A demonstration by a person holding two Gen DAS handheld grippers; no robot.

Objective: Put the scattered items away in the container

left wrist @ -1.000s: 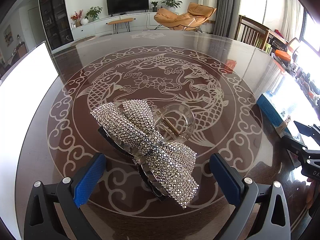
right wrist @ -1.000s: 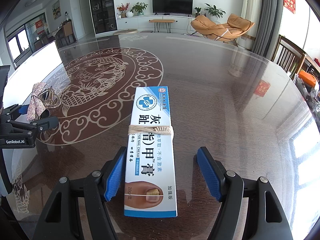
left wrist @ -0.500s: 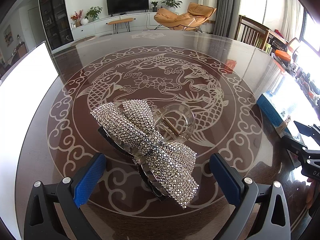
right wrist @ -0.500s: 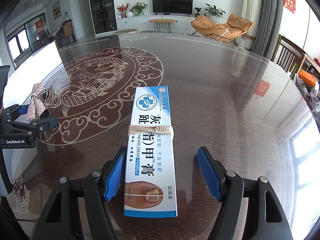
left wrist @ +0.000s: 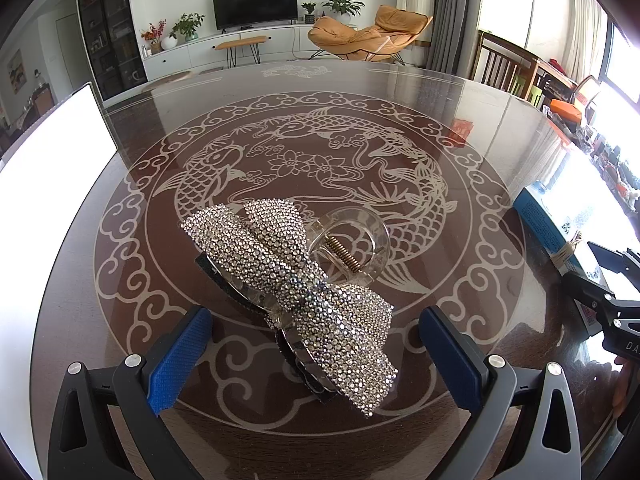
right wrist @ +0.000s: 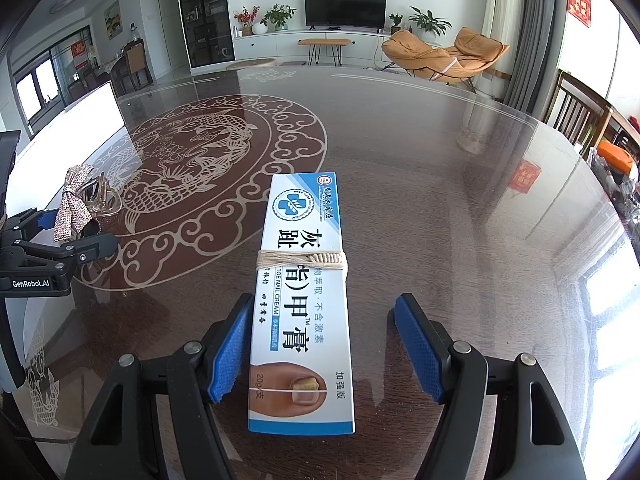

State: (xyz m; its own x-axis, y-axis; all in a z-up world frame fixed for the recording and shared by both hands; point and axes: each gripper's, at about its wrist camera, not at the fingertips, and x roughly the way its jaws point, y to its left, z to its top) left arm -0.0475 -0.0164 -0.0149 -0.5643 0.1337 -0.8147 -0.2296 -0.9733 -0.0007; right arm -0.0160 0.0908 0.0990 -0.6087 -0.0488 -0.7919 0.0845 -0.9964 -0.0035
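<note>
You're hovering the left hand-held gripper (left wrist: 316, 360) wide open around the rhinestone bow hair clip (left wrist: 296, 292) lying on the glass-topped desk (left wrist: 460, 92). Your right hand-held gripper (right wrist: 326, 350) is gaping too, straddling the nail cream box (right wrist: 302, 300), pads not pressing it.

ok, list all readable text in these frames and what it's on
"灰趾(指)甲膏", "TOE NAIL CREAM", "加强版", "20g/支": cream box.
"GenRobot.AI": left gripper body.
"DA", cut off: right gripper body.
Box's logo ring and small print, red wall sign: too blurred to read.
</note>
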